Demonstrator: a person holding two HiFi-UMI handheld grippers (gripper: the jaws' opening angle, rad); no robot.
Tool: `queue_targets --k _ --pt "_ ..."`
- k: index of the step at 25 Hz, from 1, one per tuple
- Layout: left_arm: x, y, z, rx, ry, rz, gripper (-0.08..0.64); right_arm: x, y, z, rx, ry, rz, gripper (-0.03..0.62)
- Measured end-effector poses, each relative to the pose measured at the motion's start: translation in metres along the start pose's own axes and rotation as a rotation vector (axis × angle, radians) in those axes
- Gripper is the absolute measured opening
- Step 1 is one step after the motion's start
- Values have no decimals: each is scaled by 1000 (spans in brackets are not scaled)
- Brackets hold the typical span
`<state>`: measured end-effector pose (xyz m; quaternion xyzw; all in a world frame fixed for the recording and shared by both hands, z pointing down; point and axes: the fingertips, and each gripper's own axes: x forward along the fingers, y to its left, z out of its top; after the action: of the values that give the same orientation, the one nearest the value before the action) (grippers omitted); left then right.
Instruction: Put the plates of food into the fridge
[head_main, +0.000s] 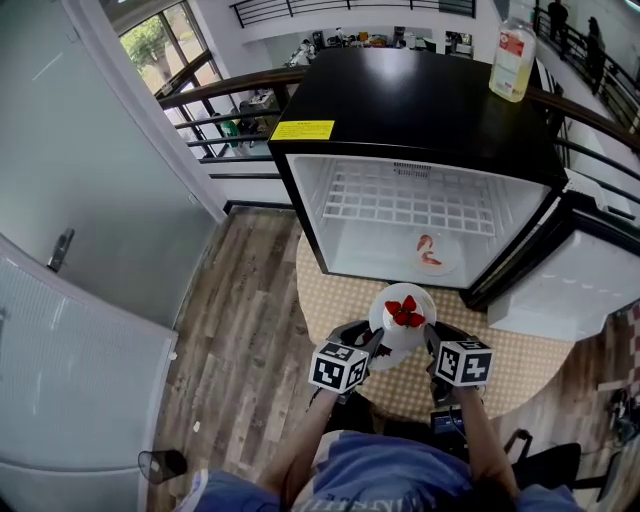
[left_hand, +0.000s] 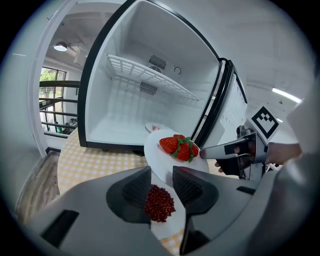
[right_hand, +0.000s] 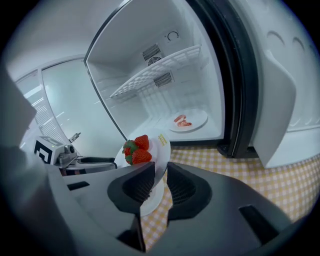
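Hanging at lower centre of the head view, the strawberry plate (head_main: 403, 318) is clamped at opposite rims by the left gripper (head_main: 374, 343) and right gripper (head_main: 431, 340), with the open fridge (head_main: 420, 100) just above, on a checked table (head_main: 520, 365). Left gripper view puts the cavity upper left of its jaws. Right gripper view puts it upper right, where another plate (right_hand: 190, 120) sits.
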<state>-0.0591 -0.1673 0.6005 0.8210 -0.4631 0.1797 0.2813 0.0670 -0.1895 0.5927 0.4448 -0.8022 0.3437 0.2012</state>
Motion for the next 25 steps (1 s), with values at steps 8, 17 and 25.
queue_targets --k 8,17,25 --pt "6 40 18 -10 -6 -19 143 34 14 24 -10 6 -19 86" --pt "22 79 40 -36 -24 -36 143 75 15 56 -13 23 -67 86" --pt "37 107 54 -84 -50 -36 143 112 13 73 -11 72 -81 86"
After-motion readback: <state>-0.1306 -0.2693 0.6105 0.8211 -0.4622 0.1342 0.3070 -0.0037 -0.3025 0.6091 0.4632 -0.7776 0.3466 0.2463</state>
